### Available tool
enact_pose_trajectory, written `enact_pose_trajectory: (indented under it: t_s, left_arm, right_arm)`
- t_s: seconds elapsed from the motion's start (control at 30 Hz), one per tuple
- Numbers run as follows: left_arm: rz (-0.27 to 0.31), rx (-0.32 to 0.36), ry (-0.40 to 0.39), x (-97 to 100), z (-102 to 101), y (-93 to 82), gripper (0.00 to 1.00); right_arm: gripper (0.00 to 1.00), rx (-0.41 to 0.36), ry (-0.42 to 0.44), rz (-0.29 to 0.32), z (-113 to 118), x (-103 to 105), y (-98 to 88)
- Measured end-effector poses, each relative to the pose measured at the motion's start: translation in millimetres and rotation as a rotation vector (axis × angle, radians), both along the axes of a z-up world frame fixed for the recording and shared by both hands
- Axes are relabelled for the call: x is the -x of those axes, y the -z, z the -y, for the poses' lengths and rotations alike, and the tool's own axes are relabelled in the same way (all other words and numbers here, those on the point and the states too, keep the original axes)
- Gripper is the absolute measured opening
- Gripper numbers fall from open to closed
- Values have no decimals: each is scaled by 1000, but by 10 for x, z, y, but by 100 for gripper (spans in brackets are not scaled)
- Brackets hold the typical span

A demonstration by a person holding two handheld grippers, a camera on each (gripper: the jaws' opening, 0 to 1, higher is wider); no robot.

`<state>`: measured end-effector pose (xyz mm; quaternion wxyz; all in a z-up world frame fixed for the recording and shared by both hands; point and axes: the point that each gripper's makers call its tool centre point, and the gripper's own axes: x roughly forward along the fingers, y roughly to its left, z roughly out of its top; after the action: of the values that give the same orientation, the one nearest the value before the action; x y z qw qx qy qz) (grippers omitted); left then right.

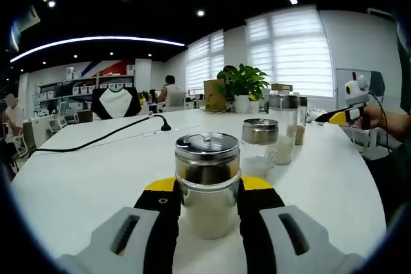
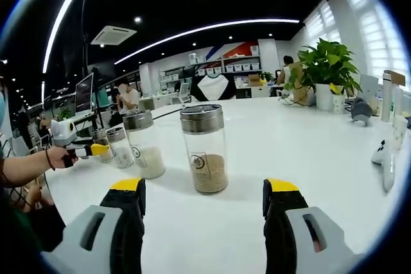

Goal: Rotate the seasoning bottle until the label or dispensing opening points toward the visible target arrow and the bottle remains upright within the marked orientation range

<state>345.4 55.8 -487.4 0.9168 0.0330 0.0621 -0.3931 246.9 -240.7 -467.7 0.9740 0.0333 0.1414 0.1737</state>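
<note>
**Left claw on one jar, right claw open before another**

In the left gripper view, the left gripper (image 1: 207, 205) has its jaws closed against the sides of a small jar (image 1: 207, 181) that stands upright on the white table (image 1: 83, 171). The jar has a shiny metal lid and glass walls; a pale filling shows low inside. At about 1 o'clock from it stand two more jars: a short one (image 1: 259, 147) nearby and a taller one (image 1: 283, 128) with pale grains behind it. A plant (image 1: 243, 85) in a white pot sits farther back at 12 o'clock, and a black cable (image 1: 96, 139) runs off toward 10 o'clock. At 3 o'clock, a hand holds the right gripper (image 1: 343, 115) over the table edge.

In the right gripper view, the right gripper (image 2: 204, 206) is wide open and holds nothing. The seasoning bottle (image 2: 205, 149), upright with brown grains in its bottom and a small round label facing the camera, stands ahead of the jaws at 12 o'clock, apart from both. At 10 o'clock from it is a jar with white grains (image 2: 145, 144), and beyond that a smaller one (image 2: 119, 147). The left gripper (image 2: 96, 150) appears at 9 o'clock, held by a hand (image 2: 59, 157). I cannot tell where any arrow mark lies.
</note>
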Motion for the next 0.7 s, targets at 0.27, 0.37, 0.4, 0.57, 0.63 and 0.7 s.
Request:
enact_pose_trajectory:
  t_s: [0.27, 0.37, 0.4, 0.57, 0.63, 0.7]
  left_arm:
    - [-1, -4, 39, 11, 14, 9, 36]
    - [-4, -10, 45, 14, 17, 13, 36]
    - [-5, -9, 46, 16, 17, 13, 36]
    - [-5, -21, 58, 23, 19, 21, 36]
    - [3, -42, 64, 29, 18, 40, 36]
    - [-10, -86, 62, 33, 18, 118, 37]
  right_arm:
    - [76, 0, -7, 9, -3, -30, -33]
    - [76, -1, -7, 5, -11, -24, -4]
    - [76, -3, -9, 2, -17, -20, 9]
    - [76, -9, -8, -14, -22, 7, 76]
    - [76, -7, -6, -16, -12, 18, 81]
    - [76, -4, -1, -15, 9, 22, 70]
